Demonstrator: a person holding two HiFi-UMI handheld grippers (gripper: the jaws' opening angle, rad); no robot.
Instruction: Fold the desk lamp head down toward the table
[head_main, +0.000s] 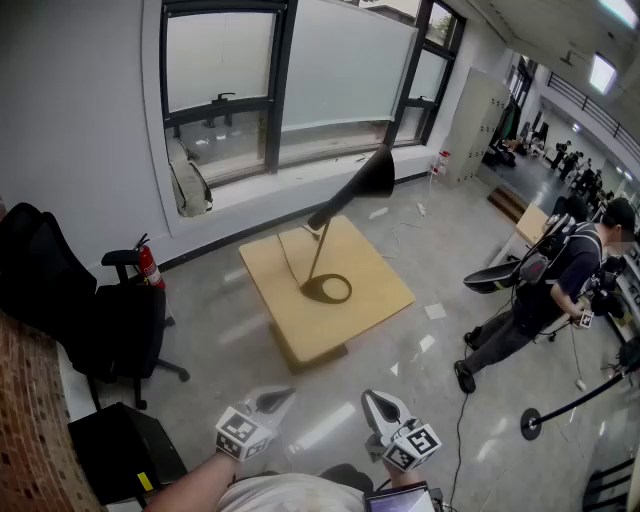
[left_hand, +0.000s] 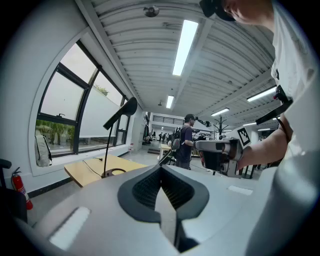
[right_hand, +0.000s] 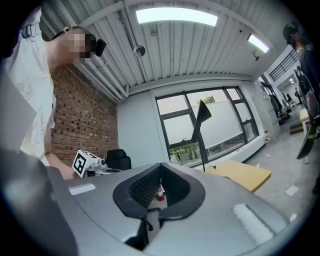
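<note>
**Black lamp (head_main: 345, 200) not yet folded**

Ring base sits near middle of wooden table (head_main: 385, 300); head (head_main: 378, 170) raised on its slanted stem above far edge. Left gripper (head_main: 277, 399) & right gripper (head_main: 376, 401): jaws pressed together, nothing btwn them, both well short of table's near edge.

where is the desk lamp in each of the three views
Head view: desk lamp at the centre, standing on the wooden table.
Left gripper view: desk lamp left of centre, far off.
Right gripper view: desk lamp right of centre, dark against the window.
Shared landmark: the wooden table under it.
</note>
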